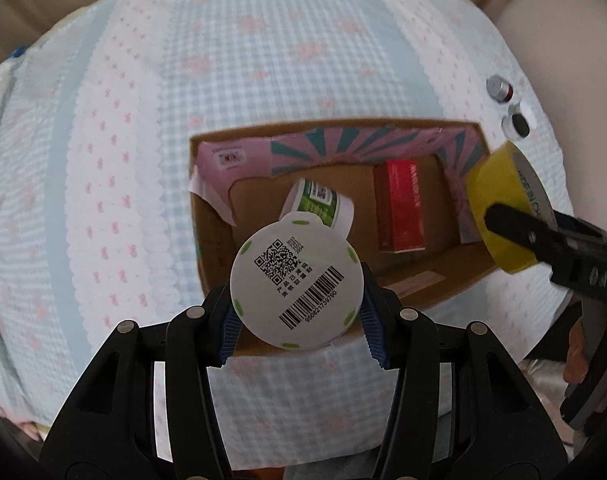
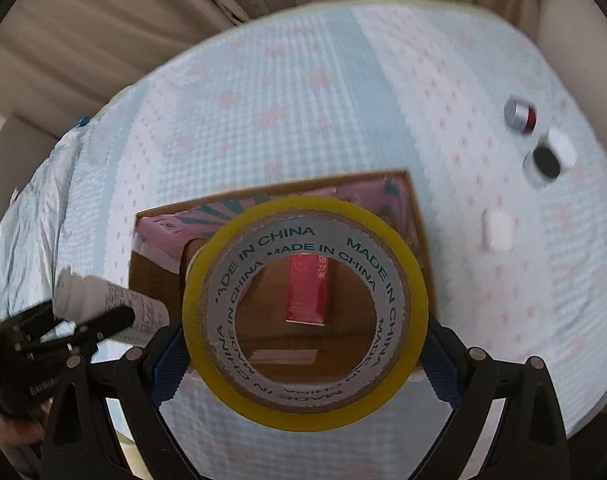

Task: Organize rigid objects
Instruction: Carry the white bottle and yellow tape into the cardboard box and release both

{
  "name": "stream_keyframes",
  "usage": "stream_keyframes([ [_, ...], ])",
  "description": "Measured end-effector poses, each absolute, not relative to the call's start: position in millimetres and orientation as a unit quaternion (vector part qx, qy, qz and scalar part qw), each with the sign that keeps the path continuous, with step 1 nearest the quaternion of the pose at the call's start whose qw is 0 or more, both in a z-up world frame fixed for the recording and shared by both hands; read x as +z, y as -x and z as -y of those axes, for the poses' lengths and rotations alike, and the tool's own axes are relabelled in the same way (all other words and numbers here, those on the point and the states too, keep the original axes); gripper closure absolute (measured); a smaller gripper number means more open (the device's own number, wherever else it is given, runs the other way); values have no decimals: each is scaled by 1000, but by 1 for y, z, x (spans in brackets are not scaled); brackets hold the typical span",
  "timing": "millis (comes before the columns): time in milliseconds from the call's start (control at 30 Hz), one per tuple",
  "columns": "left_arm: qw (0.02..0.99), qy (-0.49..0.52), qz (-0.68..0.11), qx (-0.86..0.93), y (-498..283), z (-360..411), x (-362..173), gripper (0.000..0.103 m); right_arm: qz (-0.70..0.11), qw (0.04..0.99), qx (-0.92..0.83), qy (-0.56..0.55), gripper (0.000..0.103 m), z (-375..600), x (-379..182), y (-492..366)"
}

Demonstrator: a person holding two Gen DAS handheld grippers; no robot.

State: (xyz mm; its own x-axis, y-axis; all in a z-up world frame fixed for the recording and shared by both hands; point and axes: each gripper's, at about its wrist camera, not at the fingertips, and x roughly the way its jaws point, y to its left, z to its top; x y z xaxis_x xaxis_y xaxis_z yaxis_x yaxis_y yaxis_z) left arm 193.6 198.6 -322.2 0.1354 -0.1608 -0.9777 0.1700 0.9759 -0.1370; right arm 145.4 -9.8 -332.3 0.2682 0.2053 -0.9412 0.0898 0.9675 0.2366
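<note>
Lowering both loads over the cardboard box [image 1: 219,264], left claw [image 1: 299,320] clamping the white bottle [image 1: 297,288], right claw [image 2: 303,364] gripping the tape roll [image 2: 407,304], should avoid the red carton [image 1: 399,208] inside

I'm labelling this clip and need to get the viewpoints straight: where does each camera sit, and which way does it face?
Left wrist: on the left hand-held gripper, looking steeply down past its clamped white bottle into the cardboard box; own fingers show, plus the right hand-held gripper.
Right wrist: on the right hand-held gripper, looking down through its yellow tape roll; own fingers show.
Shared: box, red carton, both held items.
</note>
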Motion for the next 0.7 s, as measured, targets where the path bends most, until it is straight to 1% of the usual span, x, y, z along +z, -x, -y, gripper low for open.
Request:
stream_keyframes([
  [267,731,-27,-672,-116,-191,-191,-358,56,-646,744,1,-169,7,18,-382,-164],
  [600,724,-40,-678,-117,-200,-180,-372,56,-651,733,-13,-195,6,21,-401,-174],
  [667,734,-39,-666,-126,-200,-178,-368,53,-653,731,-13,-199,6,22,-405,-175],
  [700,737,-42,-662,-130,-200,-175,-366,48,-653,731,-12,-198,6,22,-406,-175],
])
